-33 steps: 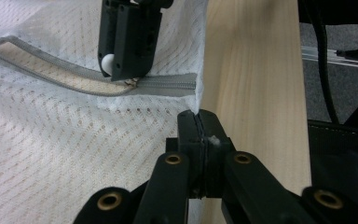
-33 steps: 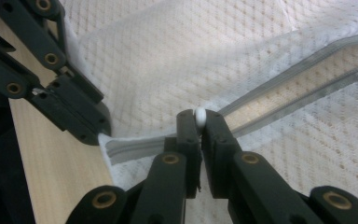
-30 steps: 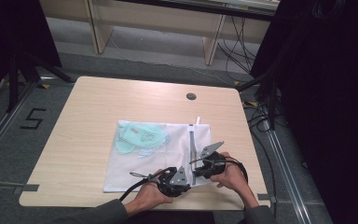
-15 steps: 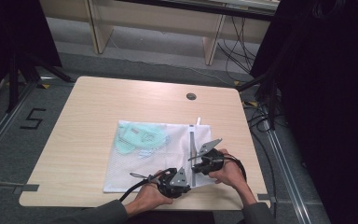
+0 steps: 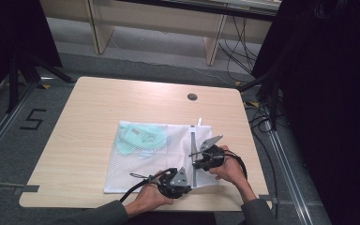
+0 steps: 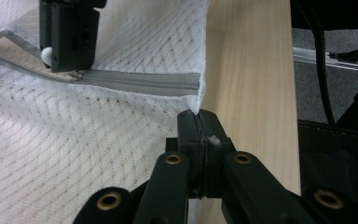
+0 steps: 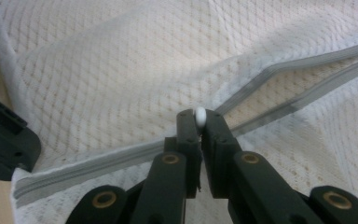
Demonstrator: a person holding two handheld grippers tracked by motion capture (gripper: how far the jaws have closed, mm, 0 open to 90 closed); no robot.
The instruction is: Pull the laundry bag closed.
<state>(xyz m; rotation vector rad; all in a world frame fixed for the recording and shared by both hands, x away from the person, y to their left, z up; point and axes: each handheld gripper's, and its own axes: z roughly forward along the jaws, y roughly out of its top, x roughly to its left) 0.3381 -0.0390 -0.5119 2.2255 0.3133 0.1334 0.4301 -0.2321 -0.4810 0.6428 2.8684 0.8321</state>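
A light wooden table (image 5: 122, 103) stands on grey floor (image 5: 136, 51) marked "5" (image 5: 33, 119).

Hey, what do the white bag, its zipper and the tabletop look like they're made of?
Bag: white open-weave mesh, likely synthetic; the table tone shows through its holes. Zipper: grey woven tape, with a glossy white, probably plastic pull. Tabletop: pale matte wood grain, possibly laminate.

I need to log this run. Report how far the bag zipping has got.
Done: the green item is inside the mesh bag, and the zipper is closed along its near end. In hand: the left gripper pinches the bag's corner while the right gripper grips the white pull. Left: the zipper beyond the pull gapes open.
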